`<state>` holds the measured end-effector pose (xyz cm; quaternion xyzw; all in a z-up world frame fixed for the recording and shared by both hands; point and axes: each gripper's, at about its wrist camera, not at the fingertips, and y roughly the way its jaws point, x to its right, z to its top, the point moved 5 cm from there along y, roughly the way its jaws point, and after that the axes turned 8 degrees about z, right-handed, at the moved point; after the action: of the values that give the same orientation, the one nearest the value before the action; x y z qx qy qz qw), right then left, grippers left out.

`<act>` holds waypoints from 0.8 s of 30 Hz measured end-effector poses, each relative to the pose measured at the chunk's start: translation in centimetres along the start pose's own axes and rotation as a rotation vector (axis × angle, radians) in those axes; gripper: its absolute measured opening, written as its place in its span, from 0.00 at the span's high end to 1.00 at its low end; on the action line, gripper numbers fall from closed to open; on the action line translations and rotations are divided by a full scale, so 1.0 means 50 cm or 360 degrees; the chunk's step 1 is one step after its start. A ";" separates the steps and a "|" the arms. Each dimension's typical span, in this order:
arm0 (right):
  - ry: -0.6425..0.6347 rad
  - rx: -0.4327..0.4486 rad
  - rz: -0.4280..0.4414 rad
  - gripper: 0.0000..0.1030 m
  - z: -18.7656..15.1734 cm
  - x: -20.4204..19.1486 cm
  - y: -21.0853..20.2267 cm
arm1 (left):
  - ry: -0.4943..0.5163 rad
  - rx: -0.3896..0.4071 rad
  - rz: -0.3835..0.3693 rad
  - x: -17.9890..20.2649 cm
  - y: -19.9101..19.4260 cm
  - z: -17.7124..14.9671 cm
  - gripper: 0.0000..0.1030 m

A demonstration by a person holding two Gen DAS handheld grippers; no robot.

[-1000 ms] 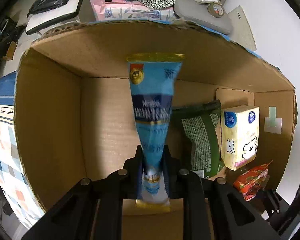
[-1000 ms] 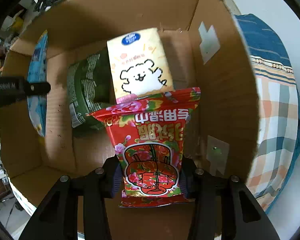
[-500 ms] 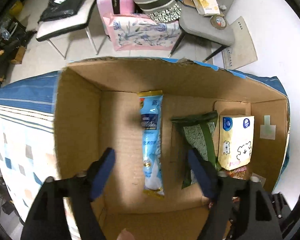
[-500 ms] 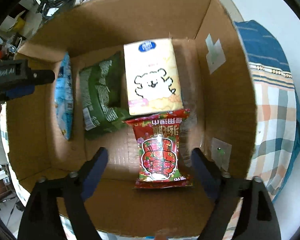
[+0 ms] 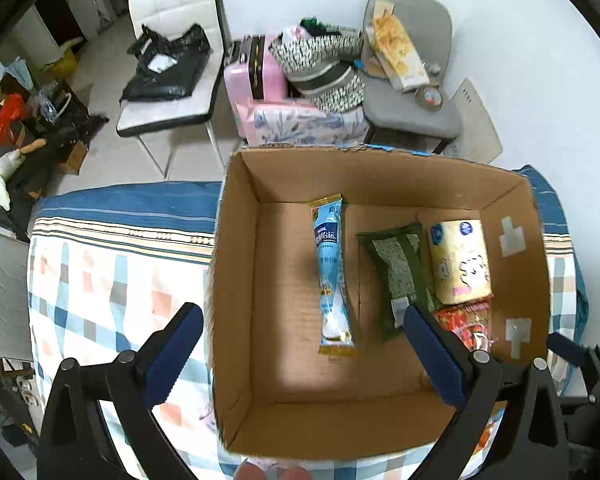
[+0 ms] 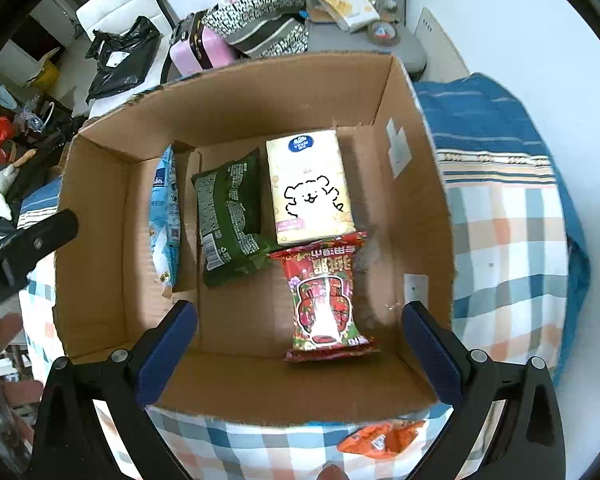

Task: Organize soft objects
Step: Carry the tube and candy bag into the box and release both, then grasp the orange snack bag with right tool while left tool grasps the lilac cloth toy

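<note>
Now both the left claw (image 5: 300, 354) and right claw (image 6: 300, 346) are opening wide with nothing in them, so the orange pack (image 6: 382, 438) outside the box (image 6: 260, 92) could get forgotten.

At 12 o'clock past the box you've got a grey chair (image 5: 410, 108) w/ a yellow snack box (image 5: 400, 54) lying on its seat and a small round tin (image 5: 430, 97) just beside that. A black-and-white patterned bag (image 5: 320, 64) sits at approx 11 o'clock, touching a pink suitcase (image 5: 250, 80). Further round, at 10 o'clock, a white chair (image 5: 172, 76) carries a black plastic bag (image 5: 168, 68). The checked blue-and-orange cloth (image 5: 100, 280) spreads out at 9 o'clock. In the right wrist view an orange packet (image 6: 384, 438) lies on that cloth at 6 o'clock.
</note>
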<state>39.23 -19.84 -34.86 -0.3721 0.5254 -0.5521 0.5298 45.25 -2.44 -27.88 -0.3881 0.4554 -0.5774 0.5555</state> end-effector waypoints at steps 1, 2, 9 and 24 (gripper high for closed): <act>-0.0009 0.0021 -0.0006 0.00 -0.004 -0.002 -0.008 | -0.0003 0.0017 -0.0006 -0.002 -0.011 -0.007 0.00; -0.0023 0.0040 -0.0013 0.00 -0.010 -0.006 -0.020 | -0.0007 0.0032 -0.0006 -0.002 -0.019 -0.012 0.00; -0.0080 0.0186 -0.0025 0.00 -0.056 -0.027 -0.108 | -0.0007 0.0164 0.0016 -0.008 -0.111 -0.073 0.00; -0.0093 0.0399 0.0001 0.00 -0.192 -0.019 -0.253 | -0.0043 0.0356 0.0002 -0.008 -0.257 -0.209 0.00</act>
<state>27.64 -18.56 -24.03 -0.3186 0.4366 -0.6024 0.5874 31.62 -1.46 -18.50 -0.3313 0.3808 -0.6190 0.6018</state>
